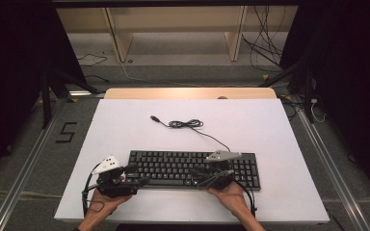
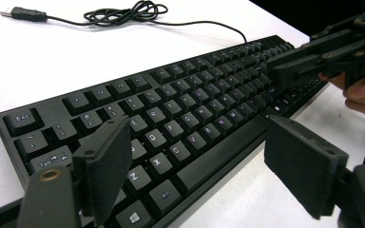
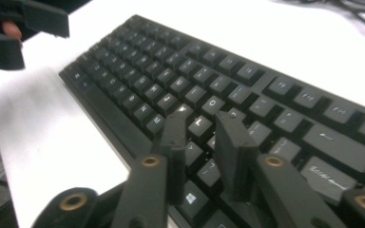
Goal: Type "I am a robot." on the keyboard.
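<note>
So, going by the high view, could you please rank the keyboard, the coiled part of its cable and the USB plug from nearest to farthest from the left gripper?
From the left gripper:
1. Keyboard, right at its jaws, at the near left corner.
2. Coiled cable, beyond the keyboard, mid-table.
3. USB plug, left of the coil, slightly farther back; close to the coil's rank.

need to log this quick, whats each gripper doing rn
left gripper: open wide over the keyboard's near left end, holding nothing
right gripper: partly open above the keys, holding nothing

A white counter [image 1: 125,130] stands over grey floor [image 1: 173,72], with a wooden shelf frame [image 1: 120,38] and loose cables [image 1: 265,43] behind.
</note>
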